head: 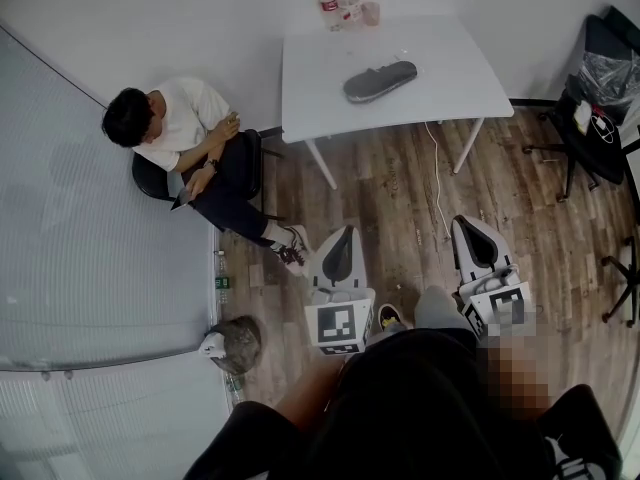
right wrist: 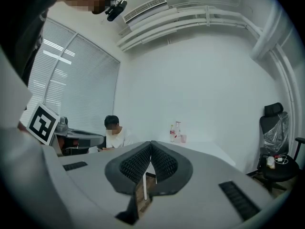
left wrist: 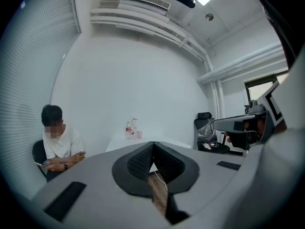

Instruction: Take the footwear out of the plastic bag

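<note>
A dark piece of footwear (head: 380,80) lies on the white table (head: 450,88) across the room; a clear wrapping around it is too faint to make out. My left gripper (head: 338,240) and right gripper (head: 477,232) are held side by side above the wooden floor, well short of the table and pointing toward it. In the left gripper view the gripper (left wrist: 153,145) is shut with nothing between its ribbed pads. The right gripper (right wrist: 151,144) is likewise shut and empty. The footwear does not show in either gripper view.
A person (head: 190,138) sits on a chair left of the table, looking at a phone. Bottles (head: 340,3) stand at the table's far edge. A cable (head: 437,168) hangs from the table to the floor. An office chair (head: 595,88) holding a plastic bag stands at right.
</note>
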Demonstrator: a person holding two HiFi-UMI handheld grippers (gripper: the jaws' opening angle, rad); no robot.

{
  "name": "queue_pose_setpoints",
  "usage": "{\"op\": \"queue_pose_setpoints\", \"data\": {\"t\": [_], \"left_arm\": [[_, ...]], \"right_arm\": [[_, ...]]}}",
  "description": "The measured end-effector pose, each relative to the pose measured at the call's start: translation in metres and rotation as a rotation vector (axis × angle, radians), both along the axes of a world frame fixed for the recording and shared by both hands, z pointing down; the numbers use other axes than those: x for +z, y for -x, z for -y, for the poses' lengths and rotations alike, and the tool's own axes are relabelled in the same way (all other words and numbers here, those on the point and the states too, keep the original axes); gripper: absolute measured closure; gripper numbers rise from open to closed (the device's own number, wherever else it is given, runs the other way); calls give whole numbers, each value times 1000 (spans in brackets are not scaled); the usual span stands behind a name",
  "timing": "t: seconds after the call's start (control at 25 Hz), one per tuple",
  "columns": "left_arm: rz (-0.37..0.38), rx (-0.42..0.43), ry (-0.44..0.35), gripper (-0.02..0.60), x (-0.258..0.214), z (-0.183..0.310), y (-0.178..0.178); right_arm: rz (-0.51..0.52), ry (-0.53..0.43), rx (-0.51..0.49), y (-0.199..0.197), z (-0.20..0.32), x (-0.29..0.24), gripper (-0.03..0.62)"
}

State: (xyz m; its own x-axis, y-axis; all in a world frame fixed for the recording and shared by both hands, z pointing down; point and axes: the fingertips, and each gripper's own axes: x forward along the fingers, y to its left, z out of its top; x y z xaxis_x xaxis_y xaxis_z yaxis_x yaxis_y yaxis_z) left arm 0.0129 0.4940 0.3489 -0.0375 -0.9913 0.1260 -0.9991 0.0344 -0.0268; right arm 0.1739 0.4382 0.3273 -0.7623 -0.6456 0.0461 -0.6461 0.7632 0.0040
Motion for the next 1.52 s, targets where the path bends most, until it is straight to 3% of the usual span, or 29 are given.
{"op": "queue_pose_setpoints", "data": {"t": [0.32, 0.64, 1.52], "left_arm": [[14, 15, -19, 560, -3, 10, -1], [27, -6, -20, 560, 0, 46, 10], [37, -97, 85, 560, 17, 226, 47]], "right_arm": [[-15, -4, -6, 4, 4, 3, 576], [5, -11, -16, 14, 48, 6, 576], [-2, 70, -71, 42, 259, 28, 576]]}}
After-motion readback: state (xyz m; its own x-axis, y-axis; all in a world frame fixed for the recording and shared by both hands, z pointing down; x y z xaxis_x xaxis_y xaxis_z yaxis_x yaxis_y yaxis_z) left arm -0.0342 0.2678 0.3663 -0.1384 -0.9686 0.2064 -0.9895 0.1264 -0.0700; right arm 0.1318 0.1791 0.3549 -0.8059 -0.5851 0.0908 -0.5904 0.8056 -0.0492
